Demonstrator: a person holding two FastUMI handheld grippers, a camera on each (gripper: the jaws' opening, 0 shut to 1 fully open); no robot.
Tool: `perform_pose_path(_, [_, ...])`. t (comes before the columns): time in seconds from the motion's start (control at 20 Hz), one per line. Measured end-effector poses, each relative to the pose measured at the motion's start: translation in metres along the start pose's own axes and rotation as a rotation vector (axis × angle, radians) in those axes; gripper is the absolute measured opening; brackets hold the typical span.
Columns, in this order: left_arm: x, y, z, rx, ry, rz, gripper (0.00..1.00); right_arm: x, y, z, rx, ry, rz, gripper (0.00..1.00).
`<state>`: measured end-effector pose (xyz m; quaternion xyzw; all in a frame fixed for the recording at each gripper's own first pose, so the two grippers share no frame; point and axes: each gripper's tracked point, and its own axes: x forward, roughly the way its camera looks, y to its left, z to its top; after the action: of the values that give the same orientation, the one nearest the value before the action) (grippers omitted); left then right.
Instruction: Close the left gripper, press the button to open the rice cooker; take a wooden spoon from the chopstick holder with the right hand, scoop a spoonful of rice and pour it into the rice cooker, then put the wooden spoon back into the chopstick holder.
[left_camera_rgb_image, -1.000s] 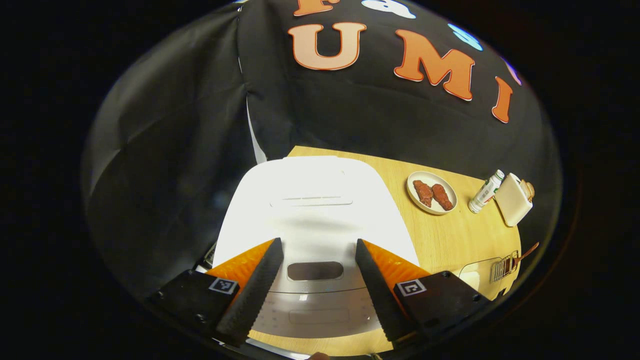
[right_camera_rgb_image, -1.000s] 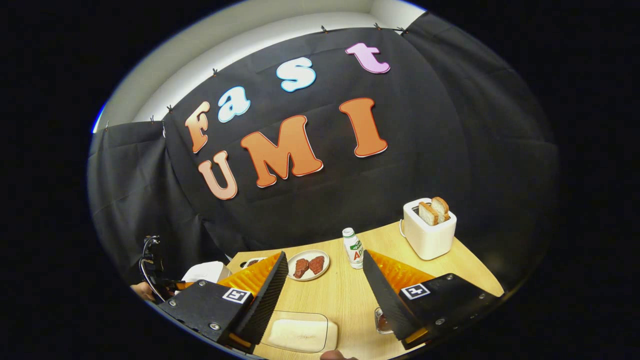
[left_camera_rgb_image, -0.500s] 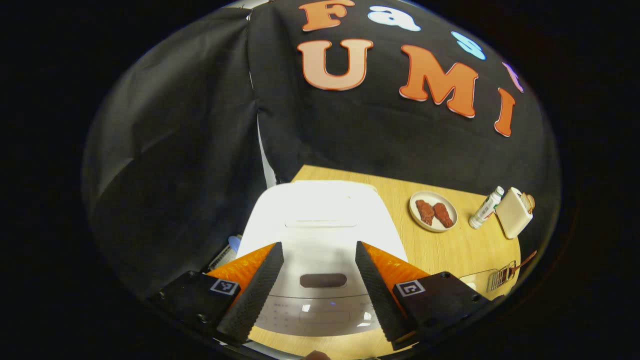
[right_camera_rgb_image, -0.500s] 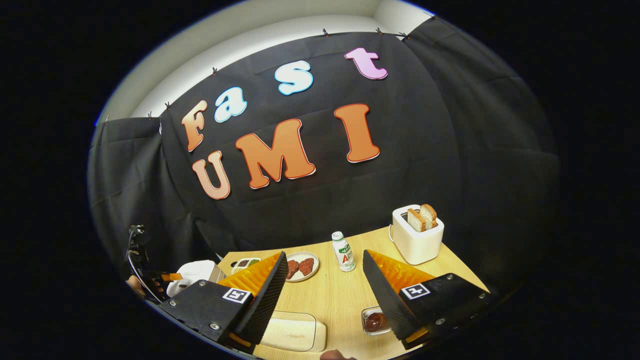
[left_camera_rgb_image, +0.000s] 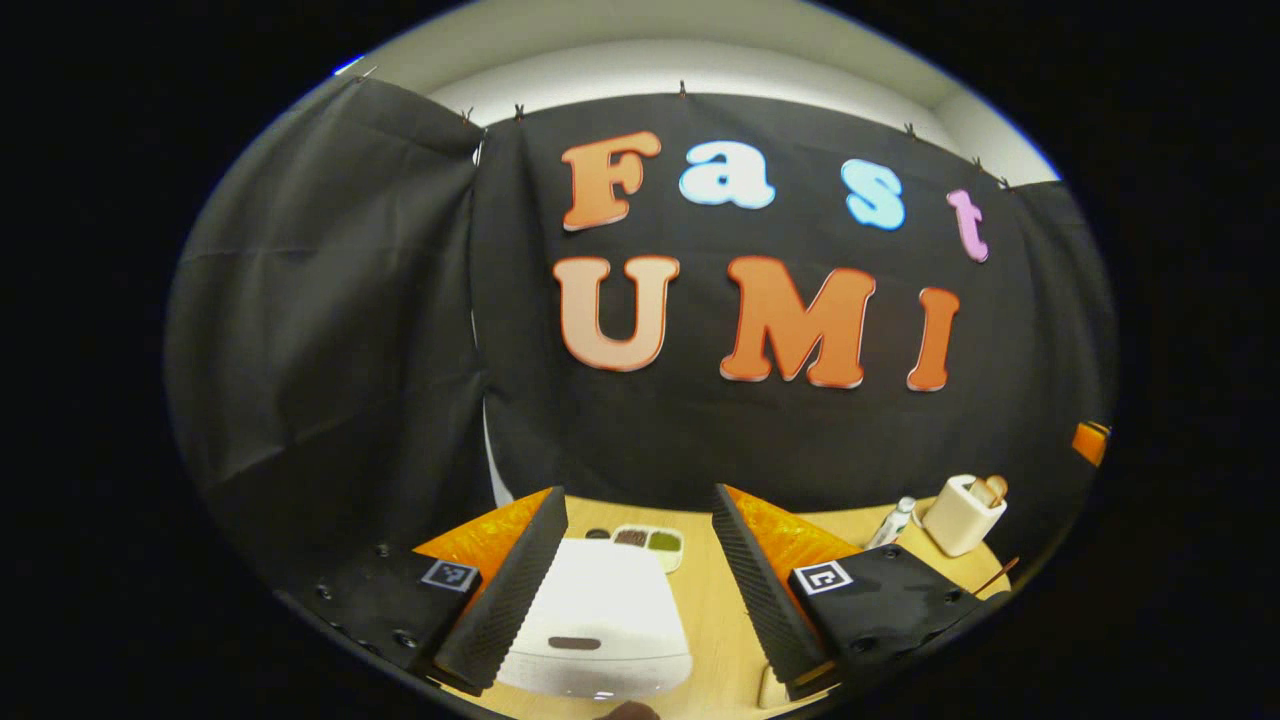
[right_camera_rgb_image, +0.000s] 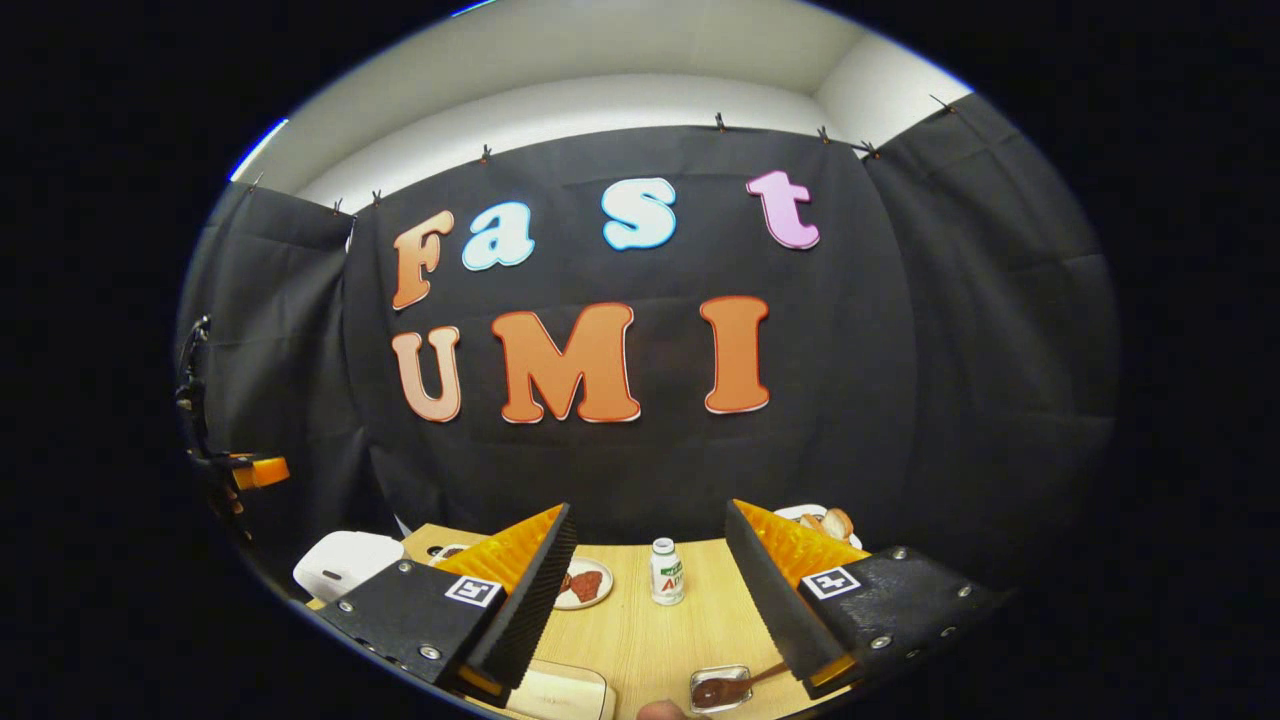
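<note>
**A:** Start with your left gripper view. Where do things stand?

**B:** Your left gripper (left_camera_rgb_image: 632, 560) is spread wide with nothing between its fingers. The white, rounded rice cooker (left_camera_rgb_image: 598, 625) sits on the pale wooden table (left_camera_rgb_image: 715, 640) near you, between the two fingers, its lid down. Just beyond it lies a small divided dish with dark and green fillings (left_camera_rgb_image: 648, 540). Far right stand a small white bottle (left_camera_rgb_image: 893, 522) and a cream toaster holding a slice of bread (left_camera_rgb_image: 962, 513).

**A:** And your right gripper view?

**B:** Your right gripper (right_camera_rgb_image: 648, 570) is also wide apart and empty. Between its fingers, farther off, a small white bottle with a green label (right_camera_rgb_image: 666, 574) stands upright, with a round plate of reddish-brown pieces (right_camera_rgb_image: 584, 585) to its left. The white rice cooker (right_camera_rgb_image: 345, 562) shows at the far left, closed. Near you, a small clear dish (right_camera_rgb_image: 722, 688) holds a brown wooden spoon (right_camera_rgb_image: 742, 682), its handle running right toward the finger. A pale rectangular tray (right_camera_rgb_image: 560, 692) lies near left. I cannot tell where the chopstick holder is.
</note>
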<state>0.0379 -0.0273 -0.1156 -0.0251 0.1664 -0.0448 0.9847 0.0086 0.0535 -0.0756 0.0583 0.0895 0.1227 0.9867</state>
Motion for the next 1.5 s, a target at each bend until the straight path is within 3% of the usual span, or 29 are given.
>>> perform_pose_path(0.25, [-0.041,-0.027,0.065,-0.021,-0.197,-0.016,0.99,-0.004,0.028,0.030,-0.066,-0.125,0.022,0.94])
perform_pose_path(0.6, [-0.075,-0.043,0.093,0.036,-0.342,0.014,1.00,0.003,0.063,0.058,-0.093,-0.241,0.108,0.94])
perform_pose_path(1.05, [-0.080,-0.032,0.090,0.040,-0.346,0.035,0.99,0.015,0.078,0.049,-0.083,-0.199,0.147,0.94])
perform_pose_path(1.4, [-0.072,-0.025,0.089,0.033,-0.346,0.041,0.99,0.012,0.067,0.042,-0.080,-0.175,0.101,0.95])
perform_pose_path(1.45, [-0.071,-0.024,0.088,0.031,-0.346,0.045,0.99,0.013,0.064,0.041,-0.076,-0.172,0.092,1.00])
perform_pose_path(1.5, [-0.071,-0.021,0.088,0.039,-0.352,0.051,1.00,0.013,0.060,0.042,-0.074,-0.171,0.080,0.95])
